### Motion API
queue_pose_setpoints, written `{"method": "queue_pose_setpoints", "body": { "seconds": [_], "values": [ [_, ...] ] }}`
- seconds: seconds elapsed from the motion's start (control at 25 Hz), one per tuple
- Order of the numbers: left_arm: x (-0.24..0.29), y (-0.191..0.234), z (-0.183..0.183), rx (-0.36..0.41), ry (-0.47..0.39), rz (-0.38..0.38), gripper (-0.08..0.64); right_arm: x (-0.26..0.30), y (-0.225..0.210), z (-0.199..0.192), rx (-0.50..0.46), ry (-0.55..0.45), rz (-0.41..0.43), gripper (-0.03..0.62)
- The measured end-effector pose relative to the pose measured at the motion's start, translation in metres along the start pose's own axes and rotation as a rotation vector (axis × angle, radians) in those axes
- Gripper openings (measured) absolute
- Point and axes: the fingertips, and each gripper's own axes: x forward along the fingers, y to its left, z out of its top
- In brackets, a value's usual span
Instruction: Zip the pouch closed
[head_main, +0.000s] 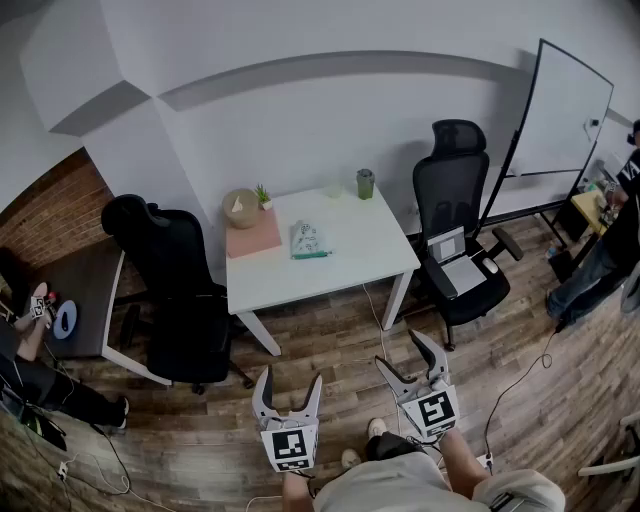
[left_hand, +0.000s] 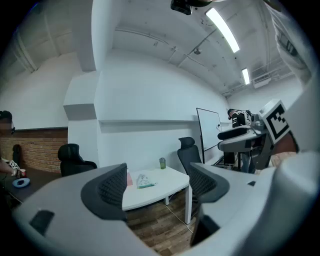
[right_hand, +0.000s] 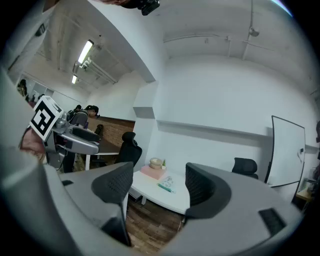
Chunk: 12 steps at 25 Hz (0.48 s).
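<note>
Step in hand: the approach, with zipping not yet begun.

- Black chair (head_main: 165, 290) at the left, then the white counter (head_main: 350, 265).
- On the counter, left to right: pink mat (head_main: 252, 238), pouch (head_main: 307, 240), green cup (head_main: 365, 183).
- The pouch lies flat near the counter's middle, well apart from both grippers. The teal strip along its near edge is probably the zip, but it is too small to tell whether it is open.
- Left gripper (head_main: 289, 378): held low and level, aimed at the counter, jaws spread, nothing between them.
- Right gripper (head_main: 400, 350): same pose, jaws parted, empty.

Next move calls for closing in on the counter, then one gripper pinning the pouch's end while the other catches the zip pull.
</note>
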Motion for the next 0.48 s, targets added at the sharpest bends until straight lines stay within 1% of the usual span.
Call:
{"method": "queue_pose_setpoints", "body": {
  "seconds": [0.12,0.2,0.32,0.48],
  "values": [
    [-0.007,0.004,0.005,0.006,-0.016,-0.006,0.374,-0.005,0.006,0.006,-0.005,0.003,-0.016,0.316],
    [-0.009,0.005,0.008,0.014,-0.025,-0.013,0.374,-0.005,0.008,0.004,0.021,-0.01,-0.019,0.316],
    [-0.009,0.007,0.009,0.022,-0.031,-0.028,0.374,-0.004,0.015,0.0,0.056,-0.008,-0.021,0.343],
    [-0.006,0.011,0.01,0.025,-0.037,-0.039,0.374,0.0,0.02,-0.001,0.063,-0.004,-0.028,0.351]
  ]
}}
